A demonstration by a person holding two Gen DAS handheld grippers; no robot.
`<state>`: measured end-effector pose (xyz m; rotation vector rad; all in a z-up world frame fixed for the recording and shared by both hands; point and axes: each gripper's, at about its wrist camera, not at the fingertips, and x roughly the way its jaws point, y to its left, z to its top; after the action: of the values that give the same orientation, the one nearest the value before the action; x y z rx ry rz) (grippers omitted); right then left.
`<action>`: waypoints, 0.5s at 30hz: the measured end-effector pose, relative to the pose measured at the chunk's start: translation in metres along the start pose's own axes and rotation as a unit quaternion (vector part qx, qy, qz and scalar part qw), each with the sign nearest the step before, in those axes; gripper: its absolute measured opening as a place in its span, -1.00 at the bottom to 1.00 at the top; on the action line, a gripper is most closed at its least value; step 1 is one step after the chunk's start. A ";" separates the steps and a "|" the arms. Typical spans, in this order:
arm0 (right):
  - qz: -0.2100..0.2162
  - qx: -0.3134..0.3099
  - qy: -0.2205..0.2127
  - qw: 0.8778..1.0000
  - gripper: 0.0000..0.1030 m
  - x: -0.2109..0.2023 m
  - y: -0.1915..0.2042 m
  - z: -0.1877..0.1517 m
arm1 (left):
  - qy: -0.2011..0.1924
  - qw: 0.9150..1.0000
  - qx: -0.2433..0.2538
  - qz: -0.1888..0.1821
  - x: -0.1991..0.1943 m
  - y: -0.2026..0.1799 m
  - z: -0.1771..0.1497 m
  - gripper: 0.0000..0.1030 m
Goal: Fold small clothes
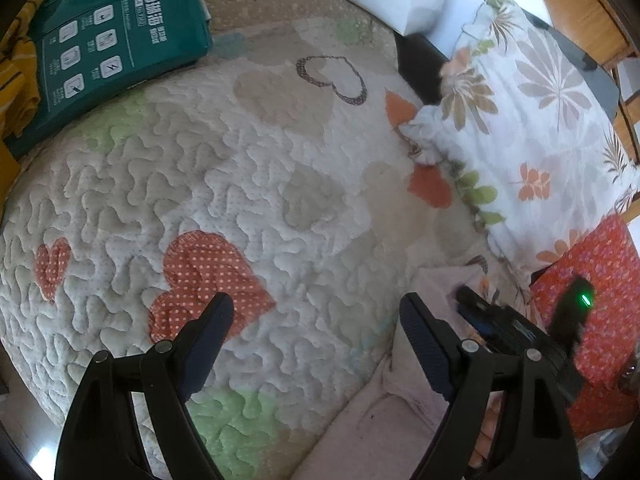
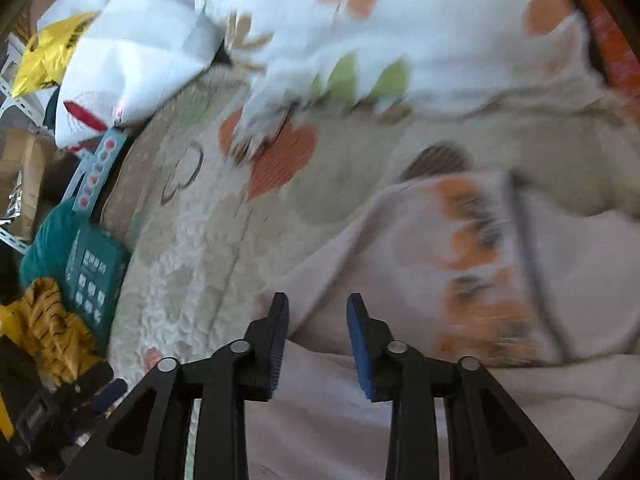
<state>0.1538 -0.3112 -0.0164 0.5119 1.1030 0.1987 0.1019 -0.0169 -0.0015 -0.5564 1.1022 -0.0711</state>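
Observation:
A pale pink small garment (image 2: pixel 400 264) with orange and dark print lies on a quilted bed cover (image 1: pixel 240 184) with heart patches. In the left wrist view the garment (image 1: pixel 384 412) shows at the lower right, under my right finger. My left gripper (image 1: pixel 316 312) is open wide and empty, just above the quilt, its left finger over an orange dotted heart (image 1: pixel 204 276). My right gripper (image 2: pixel 318 308) is open over the garment's near edge, nothing between its fingers. The right wrist view is motion-blurred. The right gripper's body (image 1: pixel 516 332) shows in the left wrist view.
A floral pillow (image 1: pixel 532 132) lies at the quilt's right side, a red patterned cloth (image 1: pixel 600 280) beside it. A teal box (image 1: pixel 116 36) and yellow striped cloth (image 2: pixel 52 332) sit at the far left. A white bag (image 2: pixel 136 52) lies beyond the quilt.

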 end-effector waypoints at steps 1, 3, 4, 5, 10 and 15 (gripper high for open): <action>0.002 -0.001 0.012 1.000 -0.26 0.009 0.002 0.001 | 0.003 1.000 0.001 0.001 0.002 0.000 -0.001 0.63; -0.022 -0.005 0.039 0.999 -0.29 0.034 0.007 0.004 | 0.009 1.000 0.004 0.003 0.005 0.000 -0.001 0.63; -0.026 -0.004 0.039 0.999 -0.43 0.039 0.009 0.005 | 0.011 1.000 0.006 0.006 0.007 0.001 -0.002 0.63; -0.029 -0.010 0.033 0.999 -0.60 0.040 0.013 0.009 | 0.013 1.000 0.007 0.007 0.008 0.001 -0.002 0.63; -0.009 -0.047 0.012 0.999 -0.92 0.036 0.037 0.028 | 0.026 1.000 0.003 0.010 0.015 0.004 -0.002 0.63; 0.039 0.034 -0.002 0.999 -0.87 0.051 0.025 0.054 | 0.021 1.000 0.017 0.012 0.013 -0.003 -0.003 0.63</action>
<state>0.2266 -0.2847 -0.0259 0.6159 1.0895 0.2289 0.1061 -0.0253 -0.0122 -0.5137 1.1471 -0.0812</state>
